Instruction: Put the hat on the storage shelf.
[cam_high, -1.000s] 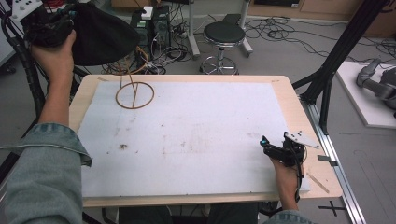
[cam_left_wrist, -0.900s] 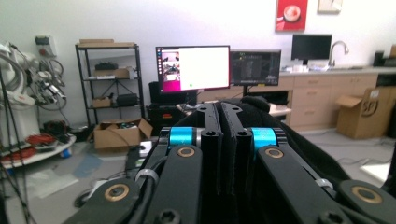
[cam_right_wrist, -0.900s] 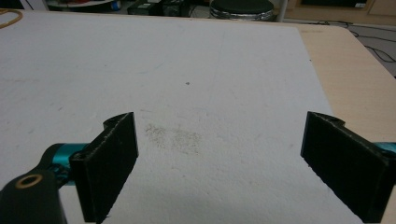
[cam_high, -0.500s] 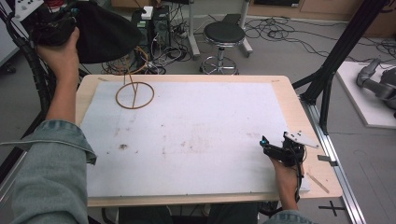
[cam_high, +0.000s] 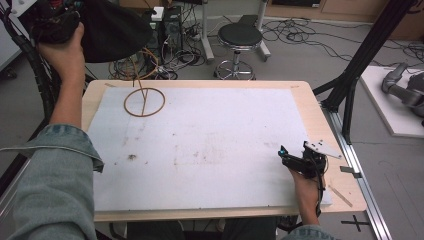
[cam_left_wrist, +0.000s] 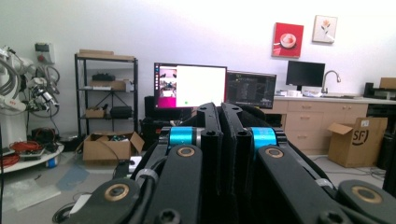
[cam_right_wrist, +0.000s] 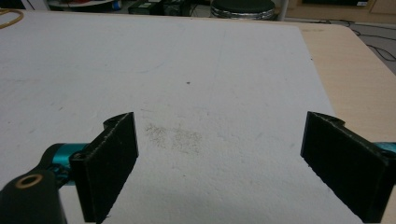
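Note:
My left gripper (cam_high: 52, 22) is held high beyond the table's far left corner, and a black cloth (cam_high: 112, 30) hangs out from it to the right. In the left gripper view its jaws (cam_left_wrist: 220, 109) stand pressed together with dark fabric (cam_left_wrist: 229, 154) between them. Under the cloth stands a wooden ring stand (cam_high: 144, 102), with a base ring on the white mat and a thin post rising to an upper ring. My right gripper (cam_high: 295, 161) rests low at the table's near right, open, its pads (cam_right_wrist: 112, 163) wide apart over bare mat with nothing between them.
A white mat (cam_high: 210, 145) covers most of the wooden table (cam_high: 320, 125). Behind the table are a black stool (cam_high: 240, 37) and tangled cables on the floor. A black frame leg (cam_high: 360, 65) rises at the right.
The left hand has risen slightly with the black cloth still in its gripper. The right gripper has stayed put and open.

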